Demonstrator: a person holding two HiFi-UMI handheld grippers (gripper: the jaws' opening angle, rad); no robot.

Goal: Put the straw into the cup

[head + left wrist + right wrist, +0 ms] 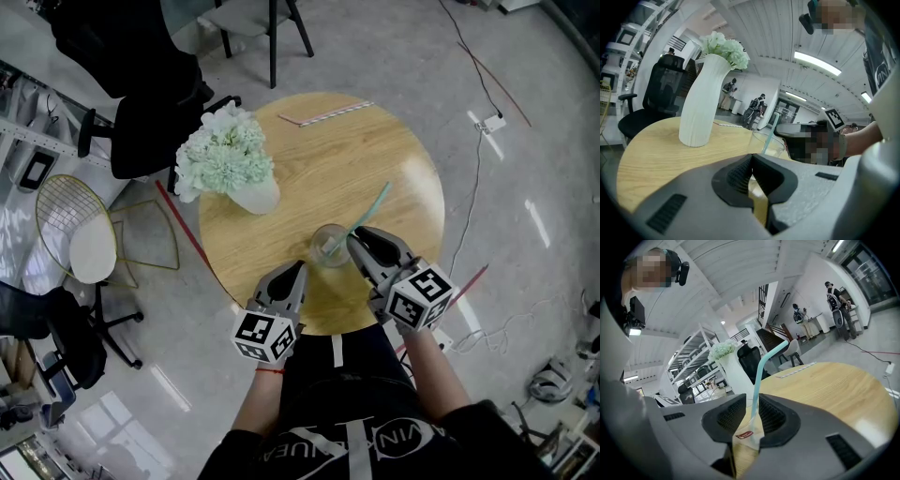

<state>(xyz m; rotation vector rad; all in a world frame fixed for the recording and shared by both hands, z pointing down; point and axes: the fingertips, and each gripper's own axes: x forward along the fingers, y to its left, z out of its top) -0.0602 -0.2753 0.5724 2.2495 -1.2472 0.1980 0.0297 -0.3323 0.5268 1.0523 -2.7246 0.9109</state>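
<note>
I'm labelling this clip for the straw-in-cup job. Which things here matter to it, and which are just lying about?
Part of the job:
teal straw
clear cup holding it
right tongs at the straw
left tongs by the cup

Lying about:
white vase of flowers
wrapped straw at the table's far edge
black office chair

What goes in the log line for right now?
straw in cup | right gripper open, straw between jaws | left gripper shut, empty
</note>
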